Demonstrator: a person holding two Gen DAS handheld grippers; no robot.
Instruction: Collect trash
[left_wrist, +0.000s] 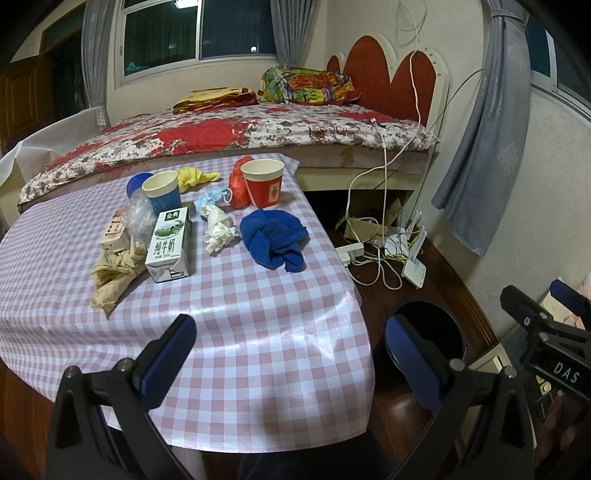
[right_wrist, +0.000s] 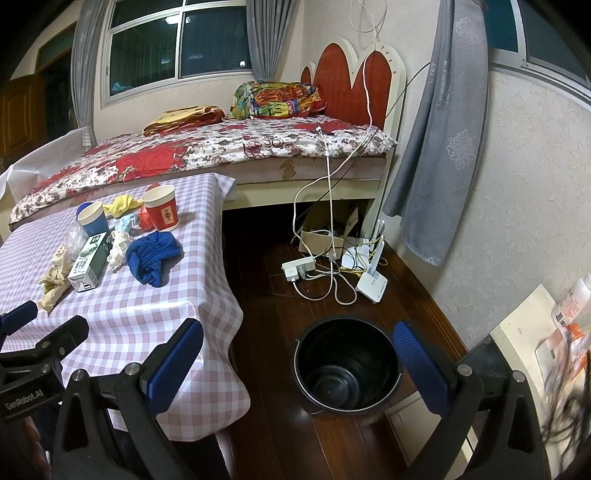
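Trash lies on a checked tablecloth table (left_wrist: 258, 332): a milk carton (left_wrist: 169, 245), crumpled white tissue (left_wrist: 220, 230), a tan paper bag (left_wrist: 114, 275), a red paper cup (left_wrist: 264, 182), a blue paper cup (left_wrist: 162, 192), a blue cloth (left_wrist: 275, 236), a yellow rag (left_wrist: 194, 177) and a face mask (left_wrist: 210, 199). A black bucket (right_wrist: 347, 369) stands empty on the floor right of the table. My left gripper (left_wrist: 291, 358) is open over the table's near edge. My right gripper (right_wrist: 299, 369) is open above the bucket and table corner.
A bed (left_wrist: 221, 133) stands behind the table. A power strip (right_wrist: 297, 267), cables and a white router (right_wrist: 371, 282) lie on the wooden floor beyond the bucket. A grey curtain (right_wrist: 439, 147) hangs at the right wall. A white cabinet (right_wrist: 524, 332) stands at far right.
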